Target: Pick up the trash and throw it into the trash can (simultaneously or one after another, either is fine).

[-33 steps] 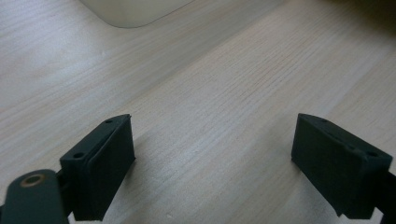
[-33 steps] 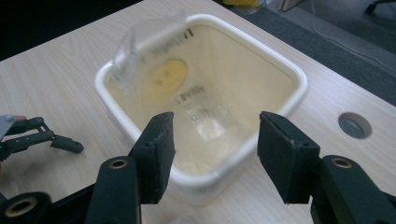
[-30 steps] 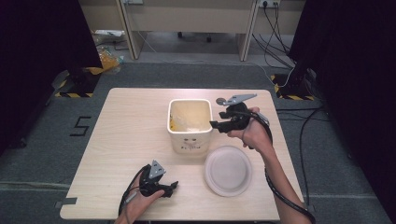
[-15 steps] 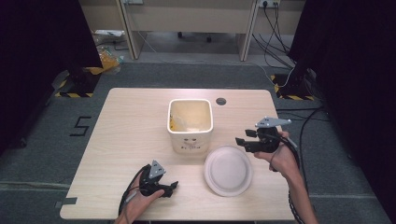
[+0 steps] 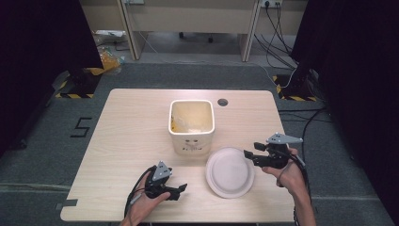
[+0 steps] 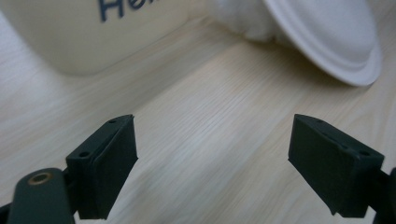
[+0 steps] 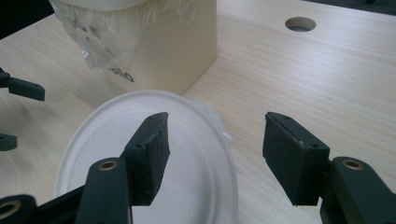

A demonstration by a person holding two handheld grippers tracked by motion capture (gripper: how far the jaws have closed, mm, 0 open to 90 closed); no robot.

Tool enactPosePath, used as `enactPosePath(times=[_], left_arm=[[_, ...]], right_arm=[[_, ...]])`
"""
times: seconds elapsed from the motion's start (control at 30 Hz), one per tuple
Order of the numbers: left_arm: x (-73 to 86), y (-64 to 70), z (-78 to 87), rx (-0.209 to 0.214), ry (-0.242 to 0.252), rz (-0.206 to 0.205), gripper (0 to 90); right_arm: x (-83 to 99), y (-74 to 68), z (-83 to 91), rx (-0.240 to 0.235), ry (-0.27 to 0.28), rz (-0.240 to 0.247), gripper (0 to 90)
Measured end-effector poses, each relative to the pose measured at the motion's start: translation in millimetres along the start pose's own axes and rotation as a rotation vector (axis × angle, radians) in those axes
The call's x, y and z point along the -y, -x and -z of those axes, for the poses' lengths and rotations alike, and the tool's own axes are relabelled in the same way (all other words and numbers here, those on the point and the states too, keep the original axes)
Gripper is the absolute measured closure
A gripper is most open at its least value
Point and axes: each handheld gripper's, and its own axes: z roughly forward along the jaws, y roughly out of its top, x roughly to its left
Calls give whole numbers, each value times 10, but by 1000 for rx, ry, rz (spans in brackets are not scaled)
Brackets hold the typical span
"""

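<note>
Ideally the right claw (image 5: 248,156) (spread wide, empty) straddles the paper plate's (image 5: 230,172) rim squarely before pinching, the left claw (image 5: 183,191) resting spread.

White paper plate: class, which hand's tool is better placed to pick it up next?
Right. The right tool hovers open at the white paper plate rim; the left tool rests on the table, further off.

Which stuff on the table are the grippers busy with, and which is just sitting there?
In use: white paper plate, beside the open right gripper; cream square bin with its plastic liner.
Just there: round hole in the table; cables on the floor.
</note>
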Motion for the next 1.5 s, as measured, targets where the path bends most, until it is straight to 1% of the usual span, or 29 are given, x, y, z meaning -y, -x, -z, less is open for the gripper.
enactPosePath(times=[0.03,0.07,0.1,0.17,0.2,0.23,0.27,0.3,0.37,0.4,0.43,0.47,0.63,0.73,0.8,0.87,0.97,1.03,1.13,1.23,1.3,1.37,1.4,1.43,1.5], left_arm=[[-33,25,-6,12,8,-1,149],[-71,54,-22,22,17,-8,149],[-100,75,-36,27,20,-13,149],[-161,120,-78,42,23,-24,149],[-181,134,-91,52,23,-20,149],[-224,169,-120,89,32,2,149],[-224,169,-120,89,32,2,149],[-254,196,-136,116,37,11,149],[-300,246,-164,119,37,1,149],[-329,267,-192,125,36,-2,149],[-346,278,-213,128,36,0,149],[-367,292,-250,125,38,0,149],[-431,343,-466,114,6,-5,149],[-445,366,-566,95,-6,-13,149],[-442,355,-618,86,-15,-13,150],[-436,342,-664,86,-19,-5,150],[-416,340,-720,64,-36,-17,151],[-397,337,-748,57,-47,-17,152],[-375,338,-771,49,-59,-19,151],[-368,343,-777,44,-58,-24,148],[-365,349,-778,39,-55,-27,147],[-360,360,-781,32,-53,-33,147],[-360,369,-783,26,-55,-39,147],[-360,379,-785,20,-58,-46,146],[-361,395,-790,13,-62,-60,146]], right_arm=[[0,0,0,0,0,0,408],[26,4,-11,2,-11,-6,401],[54,9,-16,7,-29,1,399],[101,19,-10,8,-27,-12,396],[132,30,-8,7,-33,-11,396],[177,51,1,15,-37,-19,395],[177,51,1,15,-37,-19,395],[195,57,8,17,-42,-23,394],[244,92,39,22,-44,-34,394],[281,120,74,31,-43,-48,392],[292,129,82,34,-40,-47,392],[292,129,82,34,-40,-47,392],[343,156,111,36,-43,-59,391],[355,162,109,34,-45,-62,391],[359,160,103,33,-47,-65,390],[367,154,90,26,-54,-61,389],[378,144,50,20,-63,-61,386],[383,134,26,14,-68,-61,386],[373,106,18,-2,-67,-61,384],[356,53,12,-24,-64,-49,382],[345,19,1,-37,-62,-50,382],[339,-16,-18,-69,-61,-57,385],[338,-54,-45,-102,-64,-53,393],[338,-54,-45,-102,-64,-53,393],[334,-99,-77,-133,-68,-52,404]])
